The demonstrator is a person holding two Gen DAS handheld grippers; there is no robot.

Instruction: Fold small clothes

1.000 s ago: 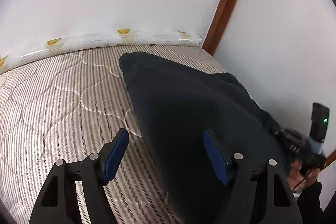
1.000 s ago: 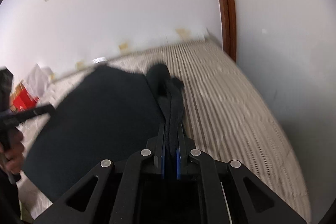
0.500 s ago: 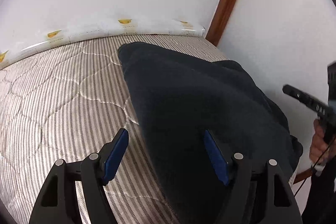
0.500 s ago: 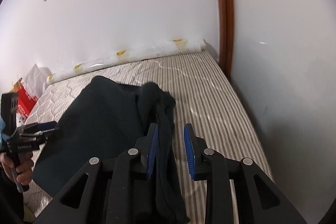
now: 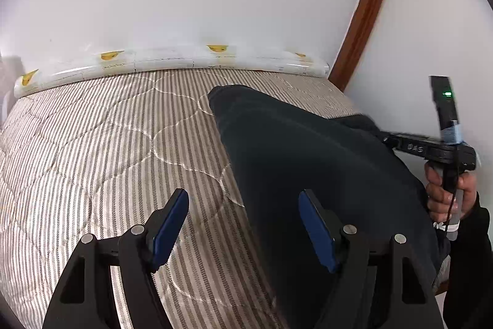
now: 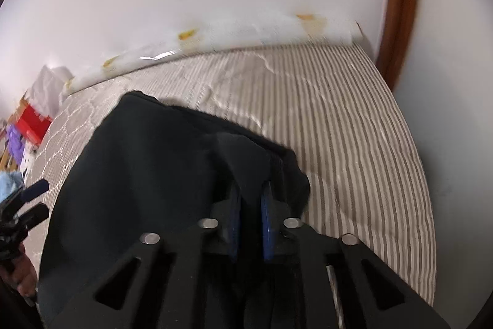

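A dark navy soft-fabric garment is spread on the striped quilted mattress, toward its right side. The right gripper is seen w/ a bunched fold btwn near-shut pads; firm clamping can't be told. The left gripper is held wide apart, empty, over the garment's left edge. Step judged: mid-fold; next, that edge probably needs grasping. Only the right wrist view shows red/purple clutter beyond the bed.
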